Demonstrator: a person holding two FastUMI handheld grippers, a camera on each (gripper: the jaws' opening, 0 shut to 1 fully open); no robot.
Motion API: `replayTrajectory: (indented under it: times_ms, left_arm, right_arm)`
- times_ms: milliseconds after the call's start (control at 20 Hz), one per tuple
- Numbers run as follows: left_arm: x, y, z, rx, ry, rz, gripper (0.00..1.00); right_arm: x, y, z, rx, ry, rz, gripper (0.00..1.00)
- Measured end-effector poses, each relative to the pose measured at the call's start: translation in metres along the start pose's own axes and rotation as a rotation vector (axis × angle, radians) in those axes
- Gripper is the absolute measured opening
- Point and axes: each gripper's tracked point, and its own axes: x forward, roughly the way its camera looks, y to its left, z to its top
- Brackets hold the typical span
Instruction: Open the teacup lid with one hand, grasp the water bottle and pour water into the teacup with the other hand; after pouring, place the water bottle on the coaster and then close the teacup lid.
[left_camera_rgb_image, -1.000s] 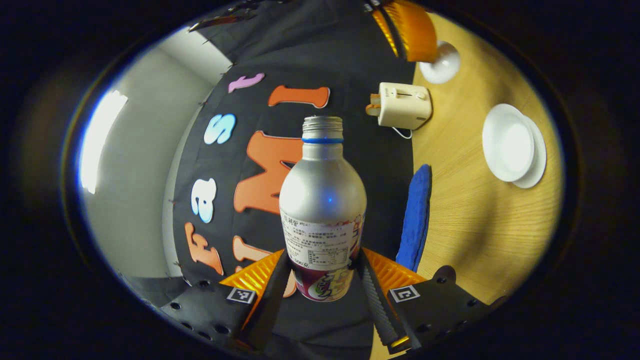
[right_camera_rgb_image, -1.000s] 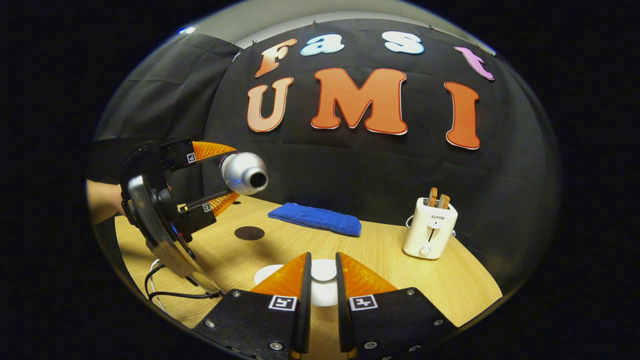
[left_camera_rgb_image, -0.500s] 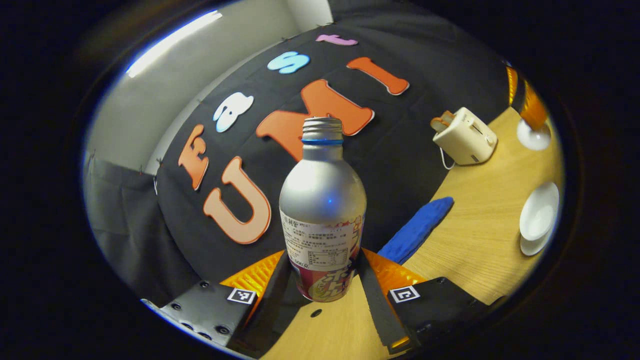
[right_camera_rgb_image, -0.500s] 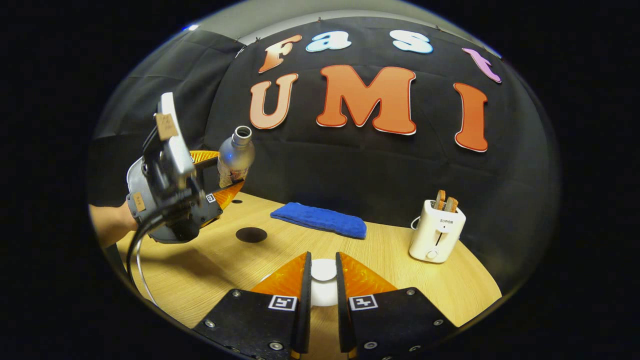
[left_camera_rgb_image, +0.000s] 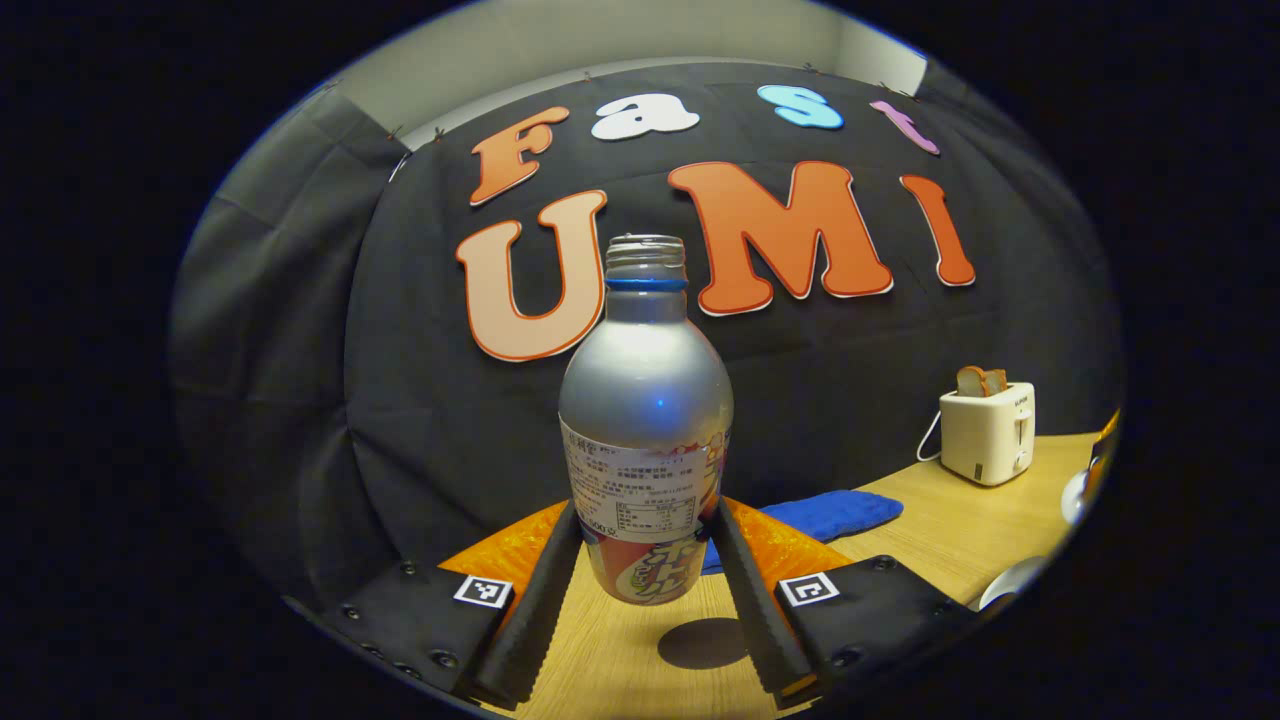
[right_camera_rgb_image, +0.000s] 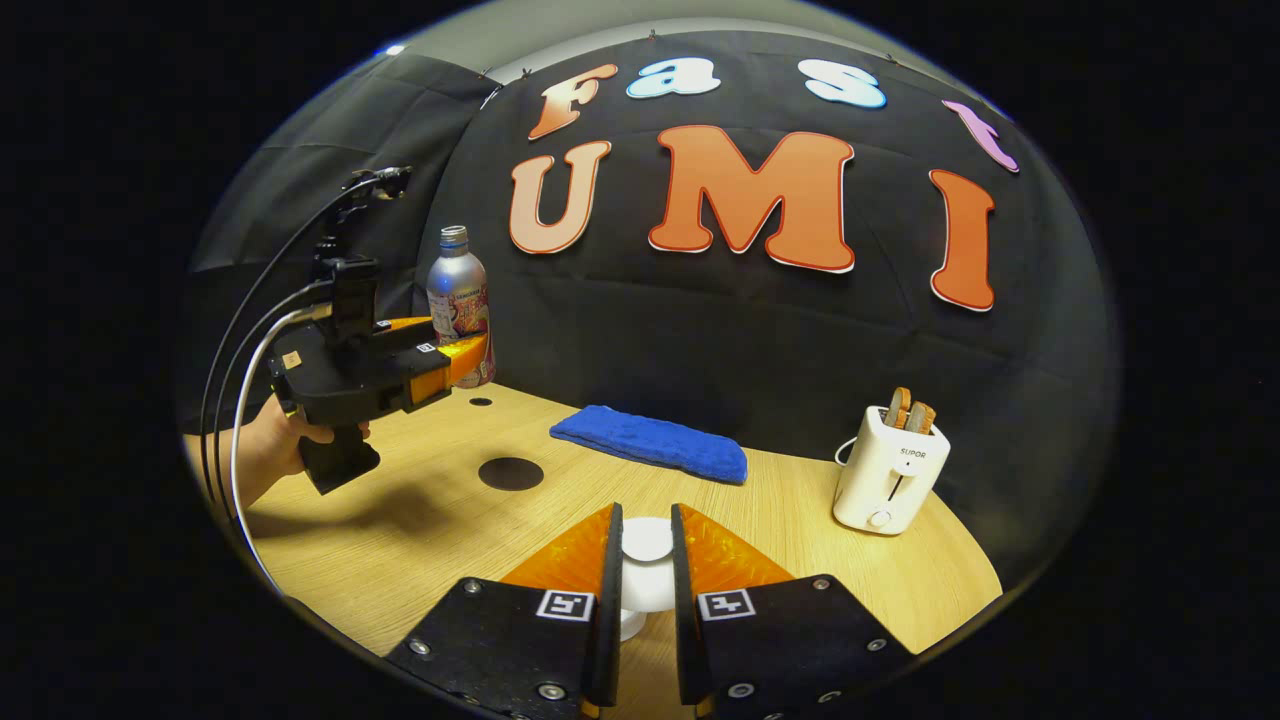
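Observation:
A silver water bottle (left_camera_rgb_image: 645, 400) with an open mouth stands upright between the fingers of my left gripper (left_camera_rgb_image: 645, 520), which is shut on its labelled lower part. It is held above the table, and the dark round coaster (left_camera_rgb_image: 703, 643) lies just below its base. The right gripper view has the same bottle (right_camera_rgb_image: 457, 295) and the left gripper (right_camera_rgb_image: 455, 350) at the far left, above and behind the coaster (right_camera_rgb_image: 510, 473). My right gripper (right_camera_rgb_image: 647, 515) is shut on the white teacup lid (right_camera_rgb_image: 648, 540) and holds it off the table. A white saucer rim (left_camera_rgb_image: 1010, 582) peeks in low on the right.
A folded blue cloth (right_camera_rgb_image: 650, 443) lies along the back of the wooden table (right_camera_rgb_image: 420, 540). A white toaster (right_camera_rgb_image: 888, 470) with toast in it stands at the back right. A hand (right_camera_rgb_image: 270, 450) holds the left gripper's handle, with cables arching above it.
The left gripper has swung the bottle from lying on its side back to upright and brought it down over the coaster. The right gripper has kept hold of the lid, almost still.

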Motion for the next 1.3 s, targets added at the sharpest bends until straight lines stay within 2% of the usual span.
replayTrajectory:
  times_ms: [50, 100, 200, 250, 350, 400, 500, 550, 600, 700, 750, 800, 1100, 1300]
  left_arm:
    - [0.004, 0.001, -0.003, -0.021, 0.01, -0.002, 0.82]
    - [0.005, -0.001, -0.005, -0.038, 0.017, -0.006, 0.86]
    - [0.008, -0.002, -0.011, -0.069, 0.028, -0.017, 0.82]
    - [0.009, -0.003, -0.015, -0.084, 0.035, -0.023, 0.82]
    - [0.013, -0.006, -0.023, -0.112, 0.056, -0.04, 0.85]
    - [0.018, -0.011, -0.03, -0.126, 0.075, -0.05, 0.78]
    - [0.025, -0.023, -0.049, -0.148, 0.13, -0.079, 0.82]
    - [0.026, -0.029, -0.059, -0.158, 0.155, -0.095, 0.78]
    - [0.027, -0.034, -0.069, -0.174, 0.181, -0.107, 0.82]
    - [0.031, -0.038, -0.092, -0.209, 0.241, -0.126, 0.82]
    - [0.034, -0.04, -0.103, -0.223, 0.269, -0.132, 0.86]
    - [0.034, -0.038, -0.113, -0.23, 0.293, -0.13, 0.82]
    - [0.039, -0.038, -0.15, -0.205, 0.379, -0.126, 0.83]
    - [0.036, -0.039, -0.155, -0.168, 0.418, -0.141, 0.82]
  right_arm:
    - [0.001, 0.001, -0.002, 0.0, 0.007, 0.003, 0.24]
    - [0.004, 0.002, -0.004, 0.0, 0.014, 0.006, 0.24]
    - [0.007, 0.005, -0.007, 0.001, 0.026, 0.014, 0.2]
    - [0.008, 0.006, -0.009, -0.001, 0.031, 0.015, 0.24]
    - [0.01, 0.006, -0.013, -0.008, 0.044, 0.017, 0.24]
    - [0.01, 0.007, -0.015, -0.01, 0.051, 0.018, 0.24]
    - [0.01, 0.008, -0.017, -0.011, 0.058, 0.018, 0.24]
    - [0.01, 0.009, -0.019, -0.011, 0.06, 0.021, 0.24]
    - [0.011, 0.008, -0.021, -0.01, 0.063, 0.02, 0.24]
    - [0.011, 0.009, -0.027, -0.006, 0.074, 0.02, 0.24]
    - [0.011, 0.01, -0.03, -0.004, 0.083, 0.022, 0.24]
    - [0.01, 0.009, -0.032, -0.003, 0.089, 0.021, 0.24]
    - [0.013, 0.011, -0.038, 0.005, 0.107, 0.035, 0.24]
    - [0.017, 0.017, -0.042, 0.013, 0.121, 0.052, 0.24]
